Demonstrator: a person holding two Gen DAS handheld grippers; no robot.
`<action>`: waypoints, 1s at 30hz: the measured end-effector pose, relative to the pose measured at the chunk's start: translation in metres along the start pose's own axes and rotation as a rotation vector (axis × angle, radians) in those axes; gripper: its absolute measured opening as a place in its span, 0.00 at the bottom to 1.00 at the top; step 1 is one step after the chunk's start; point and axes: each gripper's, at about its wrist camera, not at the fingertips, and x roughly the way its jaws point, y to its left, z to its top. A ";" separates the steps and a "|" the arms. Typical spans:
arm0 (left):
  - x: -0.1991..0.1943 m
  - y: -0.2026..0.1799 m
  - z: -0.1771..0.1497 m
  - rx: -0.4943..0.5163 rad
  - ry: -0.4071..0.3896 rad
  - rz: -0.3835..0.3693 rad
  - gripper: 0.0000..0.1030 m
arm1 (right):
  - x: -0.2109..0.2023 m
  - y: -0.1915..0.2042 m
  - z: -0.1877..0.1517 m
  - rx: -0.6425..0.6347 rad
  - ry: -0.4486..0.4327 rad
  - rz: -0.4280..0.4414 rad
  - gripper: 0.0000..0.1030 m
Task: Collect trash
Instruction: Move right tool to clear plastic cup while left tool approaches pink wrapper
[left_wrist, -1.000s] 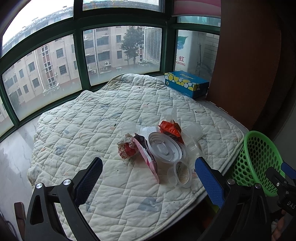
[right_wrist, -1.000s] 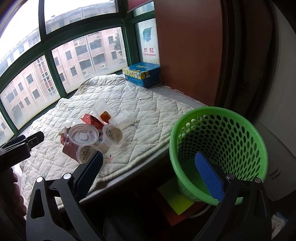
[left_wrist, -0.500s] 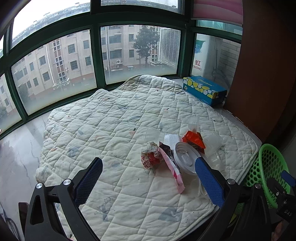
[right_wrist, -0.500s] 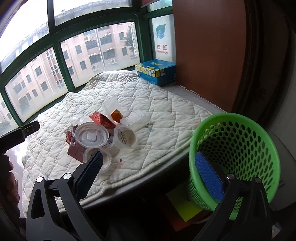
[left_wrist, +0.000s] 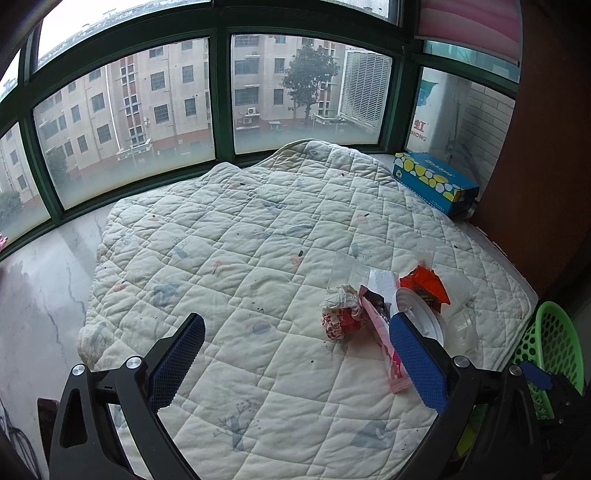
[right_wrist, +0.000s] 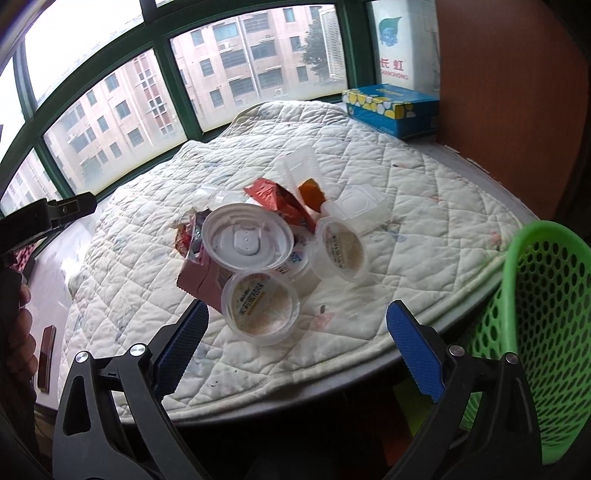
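The trash sits heaped on the quilted pad (right_wrist: 424, 206) near its right-hand edge: a clear pudding cup (right_wrist: 260, 306) nearest, a second cup (right_wrist: 341, 249) tipped on its side to its right, a white lid (right_wrist: 247, 236) lying across the top, and red wrappers (right_wrist: 280, 199) behind. The right gripper (right_wrist: 295, 350) is aimed at the near cup with its jaws wide but just beginning to close, and nothing is between them yet. The left gripper (left_wrist: 291, 365) hangs wide over bare quilt, holding nothing, with a crumpled wrapper ball (left_wrist: 341, 312) and a pink wrapper (left_wrist: 388, 350) just ahead and to its right. The likely trouble is the pile itself: the cups are thin, slick and overlapping, so closing on the near one could squash it, squirt it out, or drag the lid and its neighbours off the pad's edge. The pad is soft, so a low finger may snag the fabric. The green basket (right_wrist: 546, 295) stands below the edge at the right, close to the right finger, and could be knocked. A blue tissue box (right_wrist: 391, 107) lies far back, well apart and out of the way.
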 end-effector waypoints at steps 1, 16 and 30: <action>0.002 0.002 -0.001 -0.003 0.006 -0.008 0.94 | 0.007 0.003 0.000 -0.007 0.012 0.013 0.91; 0.027 0.002 -0.009 -0.003 0.069 -0.093 0.94 | 0.071 0.003 0.002 0.004 0.127 0.135 0.75; 0.054 -0.043 -0.024 0.058 0.159 -0.258 0.78 | 0.047 -0.007 -0.001 0.002 0.104 0.150 0.43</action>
